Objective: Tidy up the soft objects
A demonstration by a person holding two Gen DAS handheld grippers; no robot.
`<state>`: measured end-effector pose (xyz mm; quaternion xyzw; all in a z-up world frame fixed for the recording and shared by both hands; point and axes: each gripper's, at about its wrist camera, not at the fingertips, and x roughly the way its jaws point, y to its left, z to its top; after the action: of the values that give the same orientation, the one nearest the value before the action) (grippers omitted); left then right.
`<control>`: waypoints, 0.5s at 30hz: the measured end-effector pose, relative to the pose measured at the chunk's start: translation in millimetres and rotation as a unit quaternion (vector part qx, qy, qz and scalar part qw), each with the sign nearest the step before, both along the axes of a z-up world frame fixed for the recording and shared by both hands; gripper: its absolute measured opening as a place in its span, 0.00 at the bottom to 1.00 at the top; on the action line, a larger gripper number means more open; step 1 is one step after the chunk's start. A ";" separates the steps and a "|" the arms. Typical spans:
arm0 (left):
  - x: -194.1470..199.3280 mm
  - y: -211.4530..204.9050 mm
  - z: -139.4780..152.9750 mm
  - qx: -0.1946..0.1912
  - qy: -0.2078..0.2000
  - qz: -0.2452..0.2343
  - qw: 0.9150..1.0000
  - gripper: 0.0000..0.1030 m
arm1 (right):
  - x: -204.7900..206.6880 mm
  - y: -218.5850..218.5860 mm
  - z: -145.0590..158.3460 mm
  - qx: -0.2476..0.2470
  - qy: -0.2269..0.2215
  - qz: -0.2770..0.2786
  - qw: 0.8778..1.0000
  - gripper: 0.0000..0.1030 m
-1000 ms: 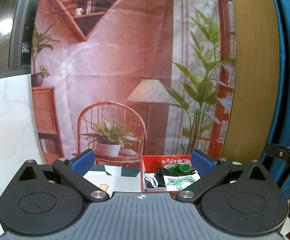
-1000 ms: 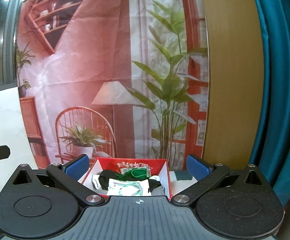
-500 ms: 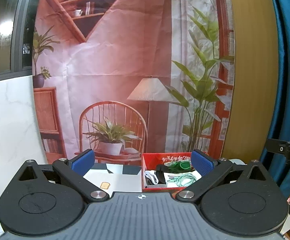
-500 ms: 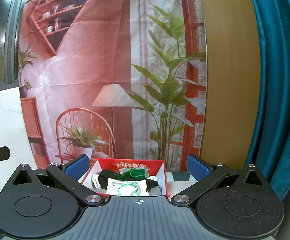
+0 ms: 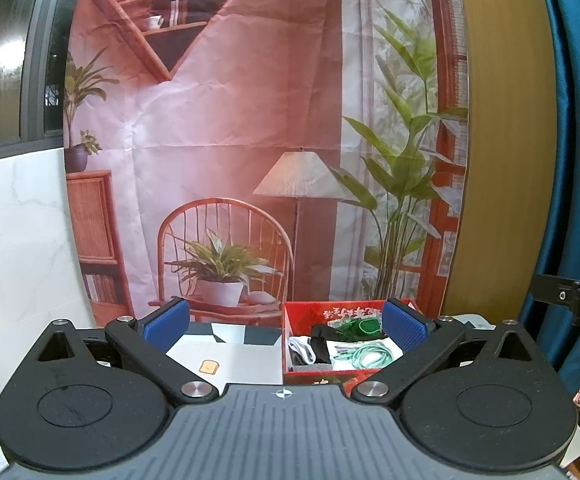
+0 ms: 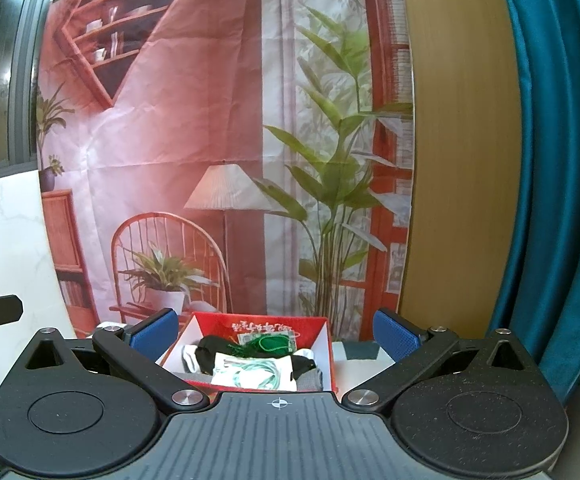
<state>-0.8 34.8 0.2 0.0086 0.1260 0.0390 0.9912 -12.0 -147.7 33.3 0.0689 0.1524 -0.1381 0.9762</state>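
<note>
The left tool (image 5: 285,326) hangs above the bench (image 5: 230,354) with its two blue pads spread wide and nothing between them; the right tool (image 6: 275,334) is spread just as wide and just as empty. Between the right tool's pads sits one red box (image 6: 332,354), its near rim just under the tool body; in the left view the same red box (image 5: 285,344) lies toward the right pad, with bare pale bench to its left, where a small toast-shaped sticker (image 5: 209,366) marks the surface. The box's back wall stands close to the printed backdrop (image 5: 230,120), so free room lies left of the box and above it. To the right a teal curtain (image 6: 550,160) hangs.

Inside the box I count one white sock (image 6: 190,356), one black cloth (image 6: 214,350), one dark green tangle (image 6: 268,344), one clear packet holding a pale green cord (image 6: 256,374), and one grey piece (image 6: 310,382) at the near right corner.

Compared with a second ago, both views sit a little higher and the box shows slightly lower and smaller; the pads keep the same spread.
</note>
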 end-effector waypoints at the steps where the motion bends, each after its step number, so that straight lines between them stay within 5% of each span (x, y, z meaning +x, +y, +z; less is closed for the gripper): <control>1: 0.1 0.5 -0.1 -0.001 0.000 0.000 1.000 1.00 | 1.3 -0.5 -0.1 0.000 0.001 0.001 1.000 1.00; 15: 1.0 3.2 -2.6 -0.010 0.003 -0.002 1.000 1.00 | 0.8 1.0 -3.3 -0.002 0.003 0.001 1.000 1.00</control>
<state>0.1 38.0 -2.4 -0.0005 0.1296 0.0355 0.9909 -11.2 -146.6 30.0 0.0664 0.1549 -0.1371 0.9761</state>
